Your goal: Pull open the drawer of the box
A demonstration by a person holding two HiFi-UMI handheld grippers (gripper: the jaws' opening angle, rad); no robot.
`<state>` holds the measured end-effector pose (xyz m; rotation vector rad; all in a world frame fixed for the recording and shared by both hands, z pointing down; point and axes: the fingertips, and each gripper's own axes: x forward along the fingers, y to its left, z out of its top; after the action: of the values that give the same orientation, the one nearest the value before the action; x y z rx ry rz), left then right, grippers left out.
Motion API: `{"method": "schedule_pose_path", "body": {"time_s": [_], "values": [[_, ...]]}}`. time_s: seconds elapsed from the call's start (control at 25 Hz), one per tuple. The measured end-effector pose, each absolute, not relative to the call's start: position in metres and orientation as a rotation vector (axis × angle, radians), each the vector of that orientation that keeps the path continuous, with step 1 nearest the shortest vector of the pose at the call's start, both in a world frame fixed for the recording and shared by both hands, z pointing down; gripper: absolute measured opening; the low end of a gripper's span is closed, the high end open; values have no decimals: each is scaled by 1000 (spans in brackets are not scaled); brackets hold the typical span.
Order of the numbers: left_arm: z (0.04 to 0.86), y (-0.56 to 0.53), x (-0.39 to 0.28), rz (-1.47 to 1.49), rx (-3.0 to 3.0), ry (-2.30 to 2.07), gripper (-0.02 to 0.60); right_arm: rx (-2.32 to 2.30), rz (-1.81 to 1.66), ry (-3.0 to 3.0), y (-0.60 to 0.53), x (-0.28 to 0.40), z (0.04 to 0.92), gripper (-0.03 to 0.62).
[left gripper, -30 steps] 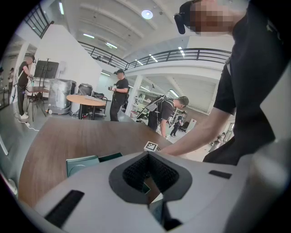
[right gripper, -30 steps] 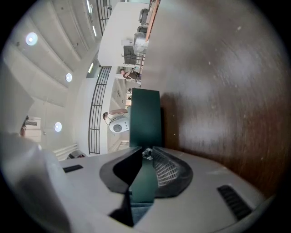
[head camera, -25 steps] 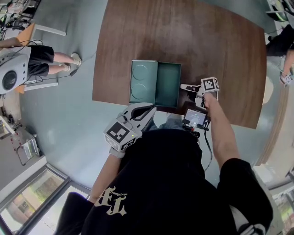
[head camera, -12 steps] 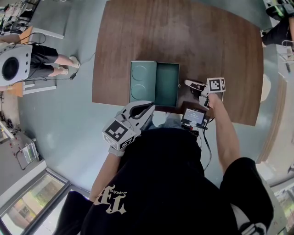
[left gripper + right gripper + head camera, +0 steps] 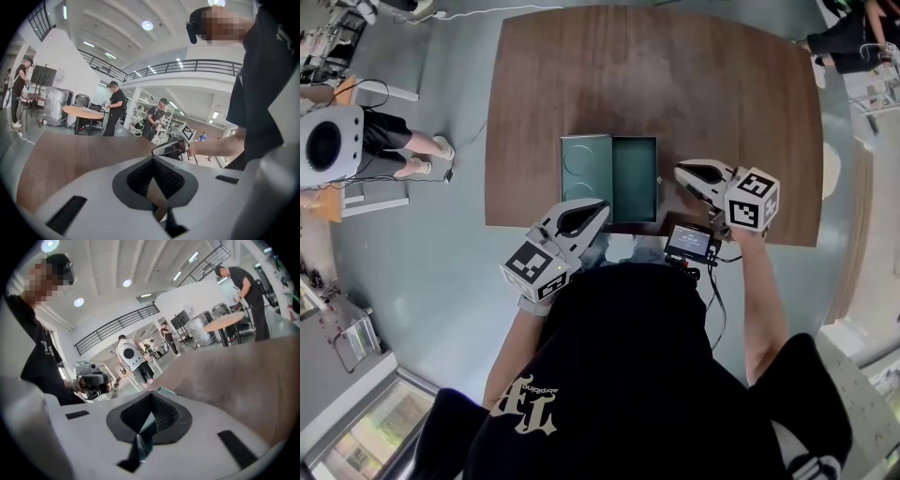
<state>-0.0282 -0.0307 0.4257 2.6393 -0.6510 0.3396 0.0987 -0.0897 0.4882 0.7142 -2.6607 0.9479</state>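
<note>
- Box [image 5: 586, 171] on bench [image 5: 722, 84], near front edge; drawer [image 5: 635, 178] out to its right side, prob. near full travel, looks empty inside.
- R tongs [image 5: 680, 172] just right of the drawer's front, tips pressed together w/ nothing between; seem just clear of it, can't tell for sure.
- L tongs [image 5: 600, 208] near the box's front edge, tips together too, empty, not bracing anything.
- If more travel needed: spread R tongs first, then clamp on the drawer's front lip or pull (too small to make out from the head view).
- Pull straight along the drawer's line, to the right, level w/ bench; no lifting or twisting, else risk of jamming or dragging the box.
- Press L tongs on the box's top or against its left wall to stop it sliding.
- Go slow near end of travel: risk of yanking the drawer right out.
- Mind the small screen [image 5: 692, 241] at the bench edge, just near R tongs.
</note>
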Motion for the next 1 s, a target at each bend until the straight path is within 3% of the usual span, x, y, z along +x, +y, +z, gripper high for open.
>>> {"method": "schedule_pose_path", "body": {"time_s": [0.52,1.0], "values": [[410,-41,-21,316,2693,-554,5,893,190,-2601,-77,87,367,-12],[395,-47,-17,269,2739,-479,5,1108,99,-2617,-53,82,327,-12]]}}
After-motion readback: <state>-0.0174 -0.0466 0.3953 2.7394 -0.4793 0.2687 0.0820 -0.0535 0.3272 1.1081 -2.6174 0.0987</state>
